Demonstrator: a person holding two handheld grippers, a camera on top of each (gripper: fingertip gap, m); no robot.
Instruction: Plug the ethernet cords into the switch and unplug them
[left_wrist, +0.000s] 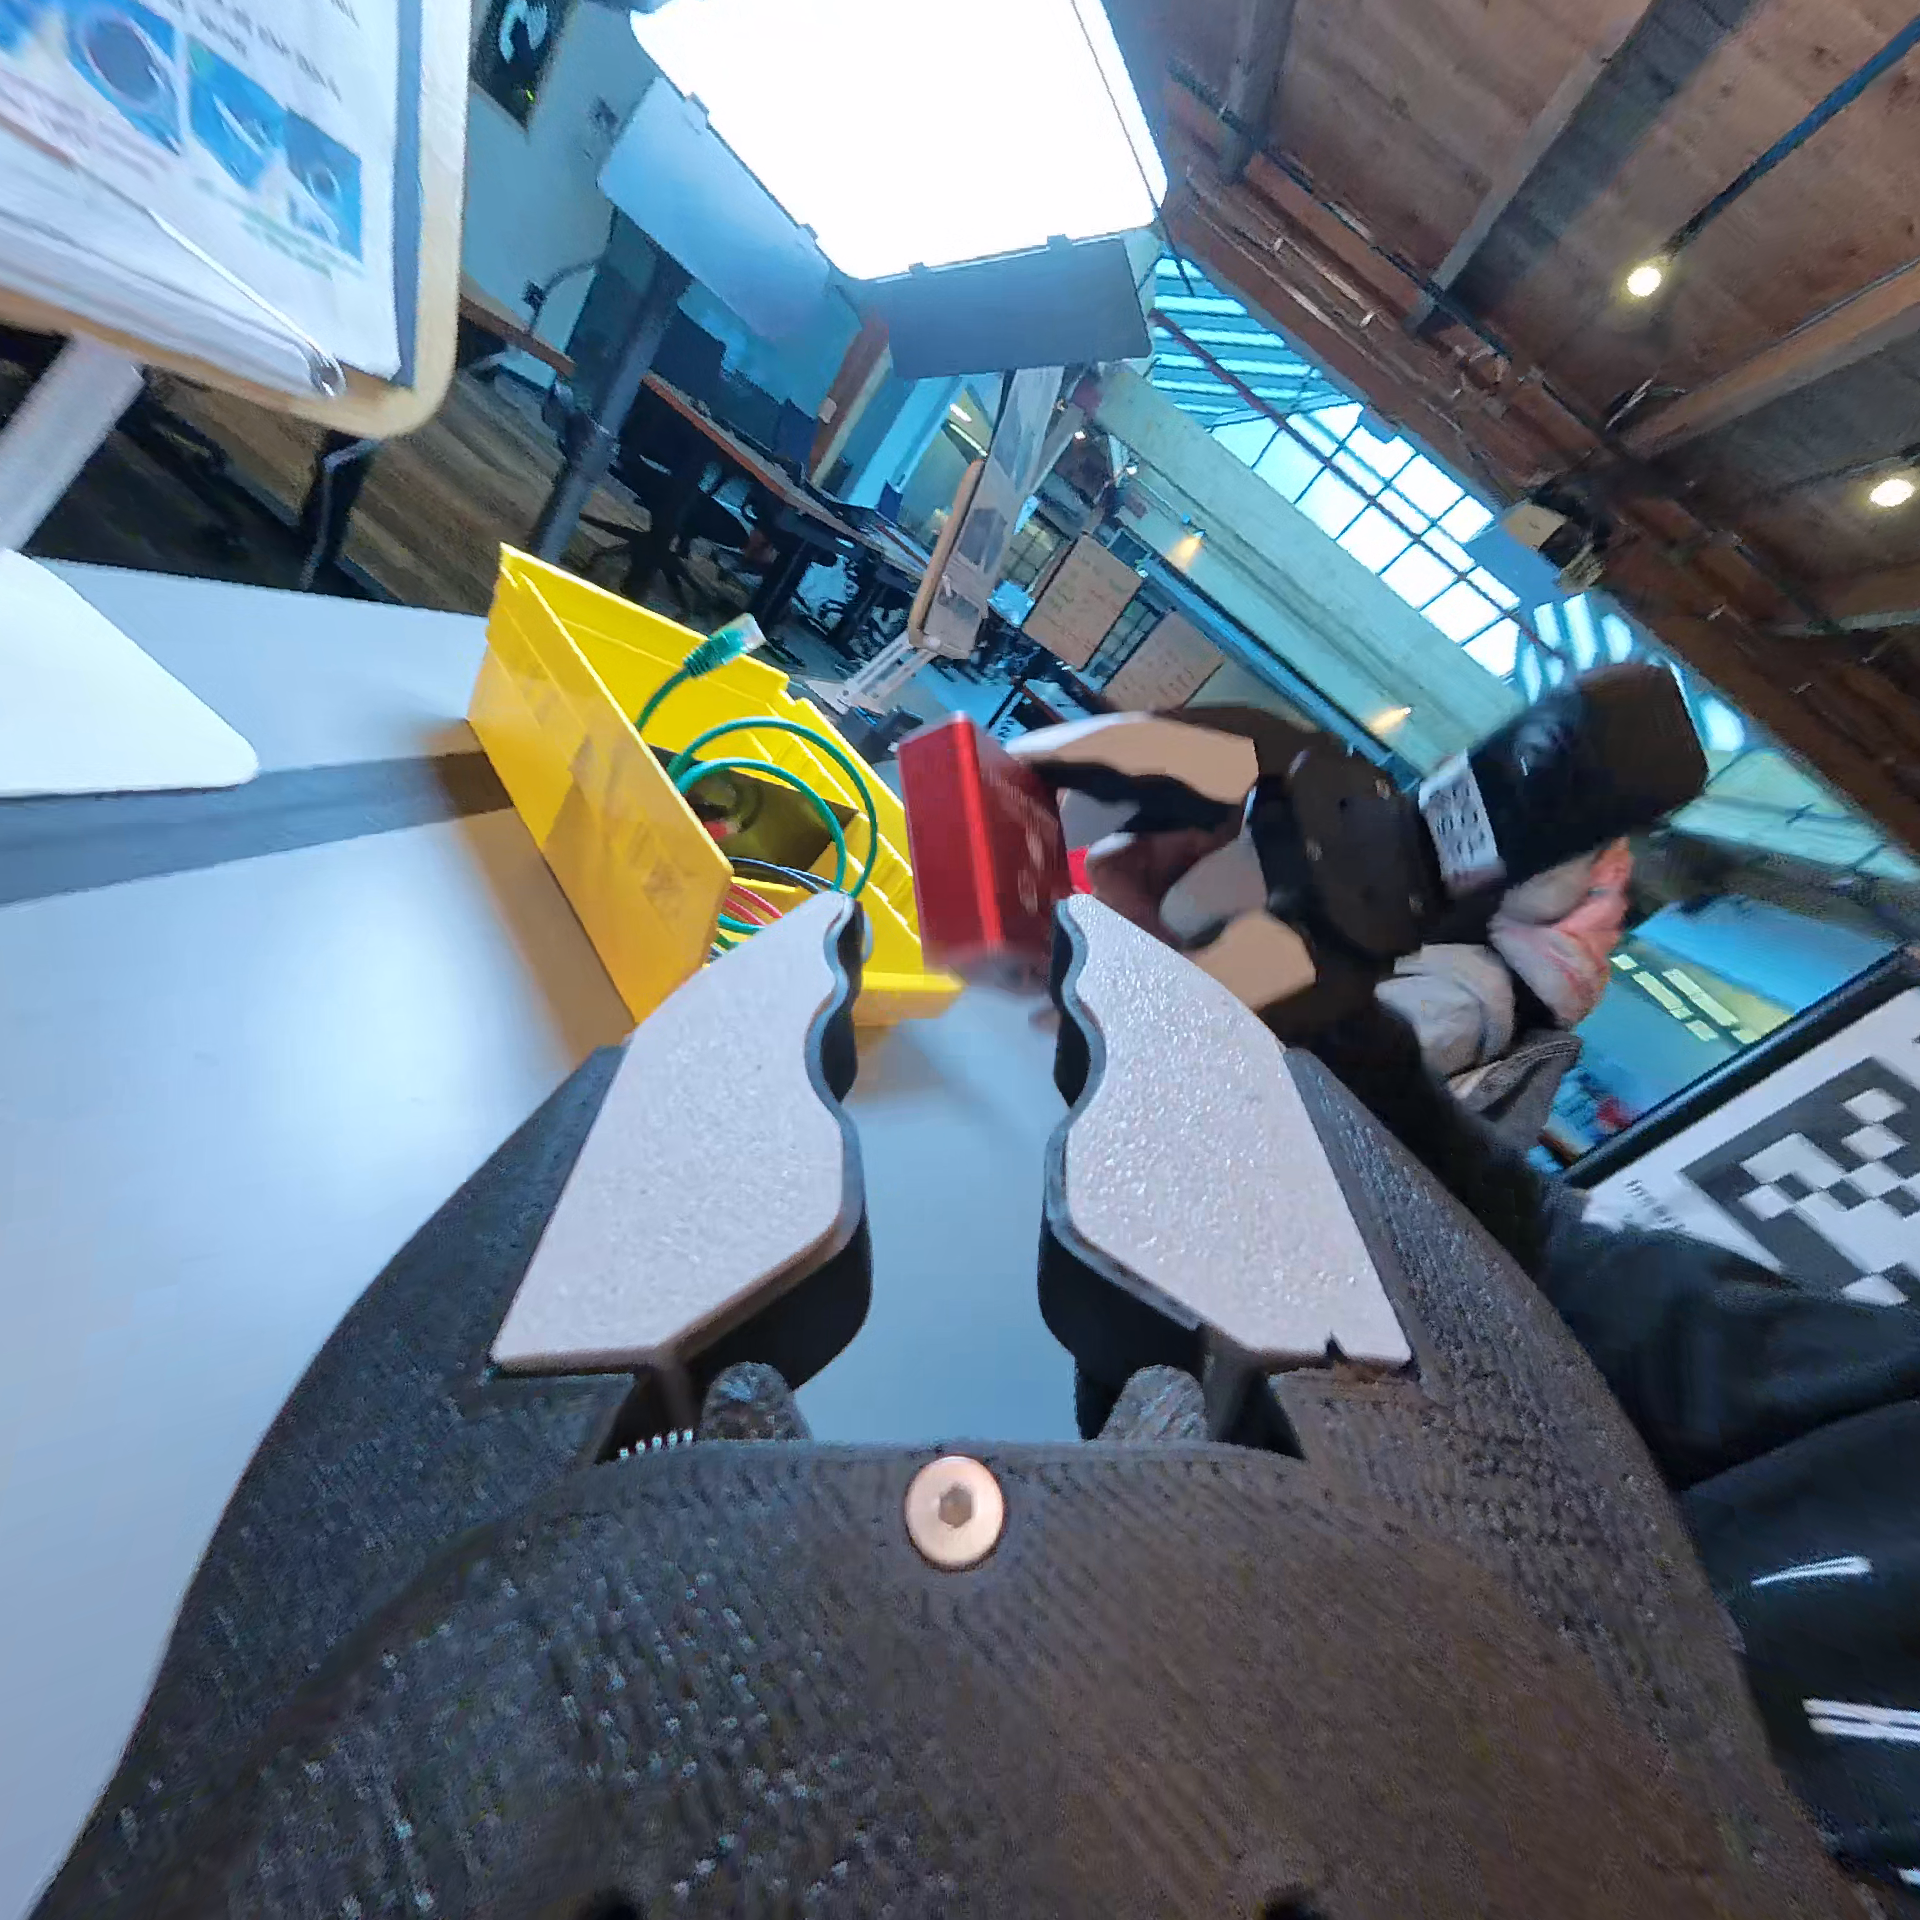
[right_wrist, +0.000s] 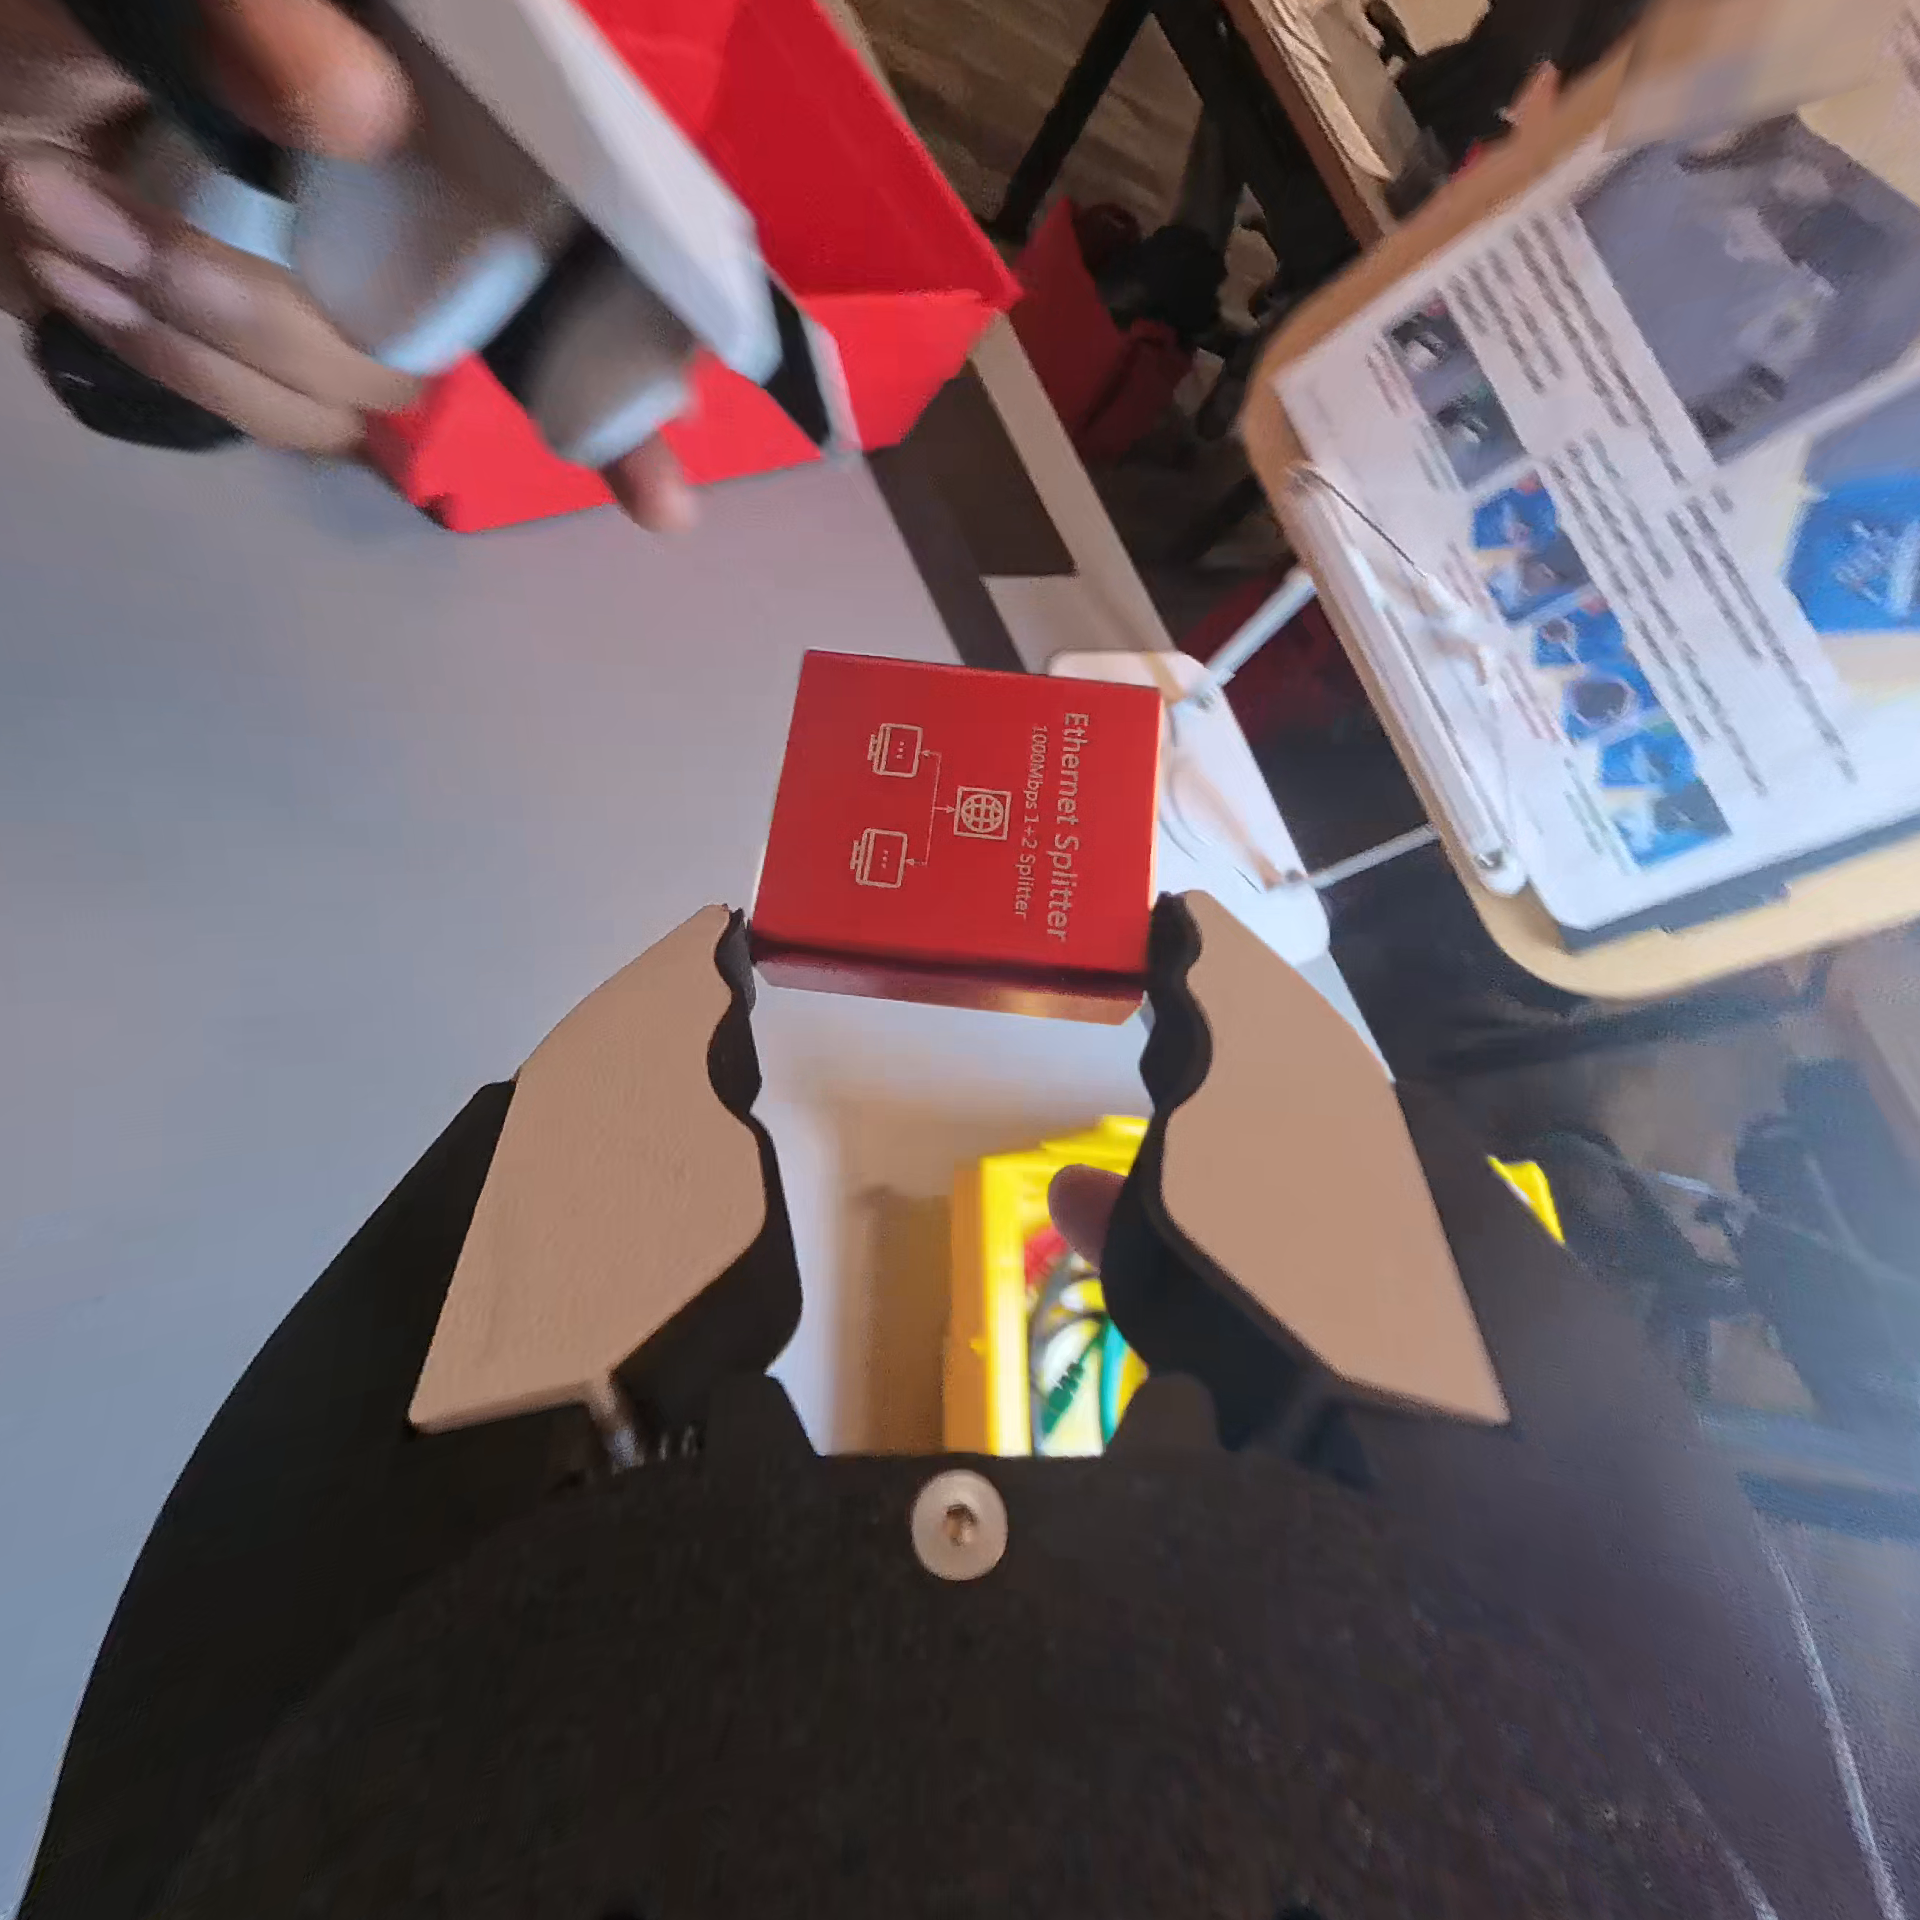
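White table (right_wrist: 312, 831); right jaws pinching red switch (right_wrist: 961, 831), ports hidden; left jaws spread.

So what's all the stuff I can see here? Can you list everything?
Red flat metal switch box: one, red, clamped at one end between the right gripper's fingertips, above the table.
Yellow plastic bin: one, yellow, on the white table.
Green ethernet cord: one, green, coiled in the yellow bin, plug poking up.
Red plastic bin: one, red, at the table's far edge.
Clipboard with printed sheets: one, pale wood, on a white stand.
Left gripper: one, black and grey, open, empty.
Right gripper: one, holding the switch.
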